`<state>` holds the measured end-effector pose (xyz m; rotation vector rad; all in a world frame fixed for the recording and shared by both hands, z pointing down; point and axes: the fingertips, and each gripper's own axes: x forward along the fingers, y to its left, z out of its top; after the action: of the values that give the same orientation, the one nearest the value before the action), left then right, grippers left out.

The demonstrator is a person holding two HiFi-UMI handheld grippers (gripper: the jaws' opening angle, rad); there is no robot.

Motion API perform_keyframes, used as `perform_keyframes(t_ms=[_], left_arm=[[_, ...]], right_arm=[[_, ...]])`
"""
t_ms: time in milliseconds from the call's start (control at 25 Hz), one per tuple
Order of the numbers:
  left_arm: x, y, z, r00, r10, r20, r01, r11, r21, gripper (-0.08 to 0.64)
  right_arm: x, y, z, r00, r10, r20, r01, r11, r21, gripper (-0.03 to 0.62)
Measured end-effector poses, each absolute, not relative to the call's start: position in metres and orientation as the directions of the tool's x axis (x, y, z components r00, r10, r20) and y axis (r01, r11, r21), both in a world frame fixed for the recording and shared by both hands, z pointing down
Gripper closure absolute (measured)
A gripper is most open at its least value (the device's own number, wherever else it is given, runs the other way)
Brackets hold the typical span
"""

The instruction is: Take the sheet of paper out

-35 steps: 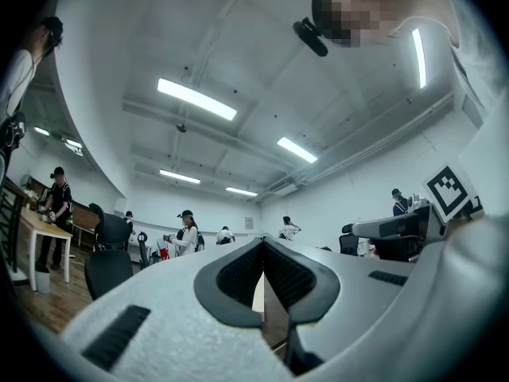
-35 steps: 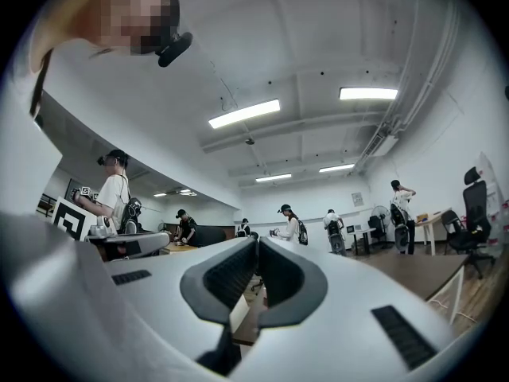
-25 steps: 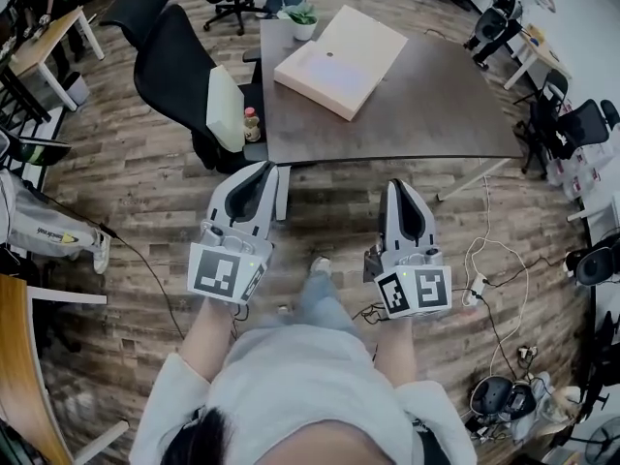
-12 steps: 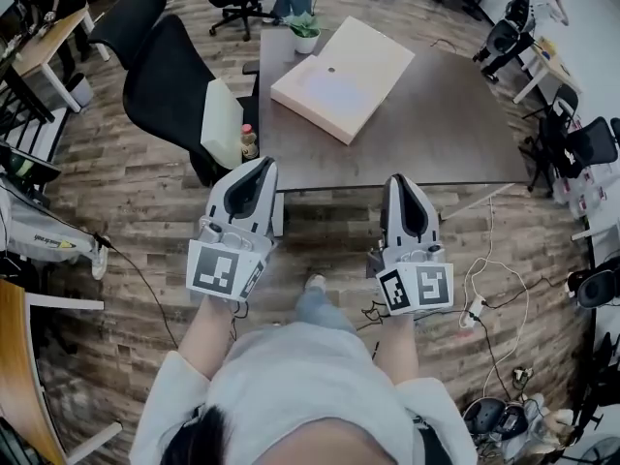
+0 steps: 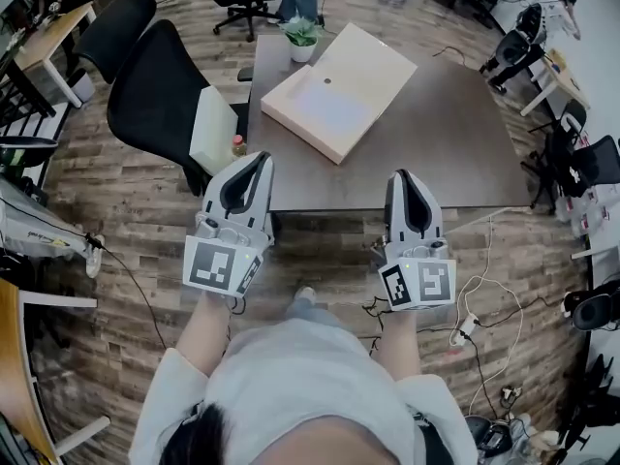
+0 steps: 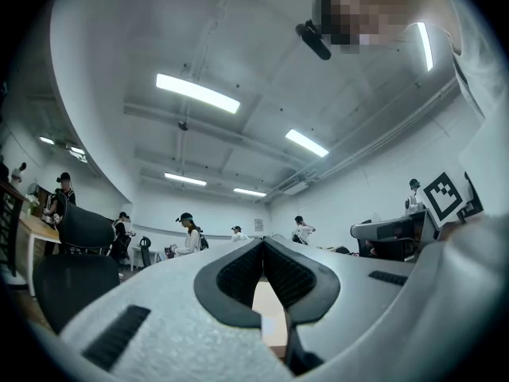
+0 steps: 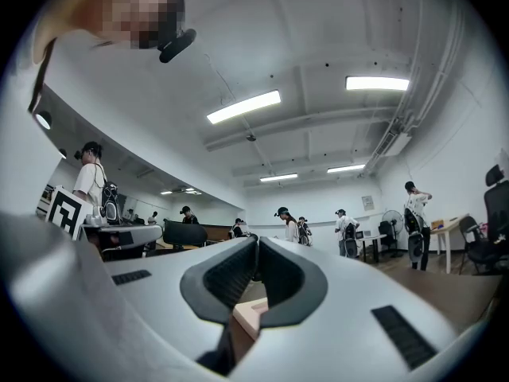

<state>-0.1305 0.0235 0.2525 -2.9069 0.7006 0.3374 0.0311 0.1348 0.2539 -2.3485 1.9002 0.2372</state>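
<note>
left gripper (image 5: 263, 156): jaws seen shut, tips met in its own view; nothing is held between them.
right gripper (image 5: 406, 173): jaws likewise shut, pads together at the tips; nothing is gripped.
position: both are held side by side, well apart, with the tips seen over the near edge of the bench (image 5: 436, 124). No contact with anything is seen.
sheet of paper: not made out in any view. Whether it lies inside the box cannot be told.
box (image 5: 339, 80): flat and pale, laid at an angle on the far-left part of the bench. A small dark dot is seen on its top. A strip of it is seen behind the jaws in both gripper views.
path: only bare bench top is seen between the tips and the box.
plant (image 5: 301, 34): small, in a white pot, stood at the far edge just beside the box.
chair (image 5: 150, 95): black, drawn up at the left side of the bench. A pale cushion (image 5: 210, 129) and a small bottle (image 5: 236, 146) are carried on it.
floor (image 5: 126, 221): wood planks, with cables (image 5: 484, 260) and a white power strip (image 5: 465, 325) laid at the right.
people (image 7: 291, 229): several are seen standing far back in the room.
writing: none can be read. Black-and-white square markers (image 5: 215, 265) are shown on the gripper cubes.
</note>
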Motion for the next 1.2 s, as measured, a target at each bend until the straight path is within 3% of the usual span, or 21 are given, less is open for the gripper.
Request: perform_keyframes(t_ms=[640, 1200], left_arm=[[-0.067, 0.001, 0.255, 0.836, -0.490, -0.248, -0.520, -0.852, -0.069, 0.551], [-0.046, -0.064, 0.256, 0.840, -0.487, -0.240, -0.514, -0.855, -0.062, 0.551]], right_arm=[[0.090, 0.099, 0.264, 0.107, -0.977, -0.184, -0.994, -0.108, -0.004, 0.574], [0.116, 0.039, 0.269, 0.133, -0.975, -0.179, -0.991, -0.129, -0.038, 0.574]])
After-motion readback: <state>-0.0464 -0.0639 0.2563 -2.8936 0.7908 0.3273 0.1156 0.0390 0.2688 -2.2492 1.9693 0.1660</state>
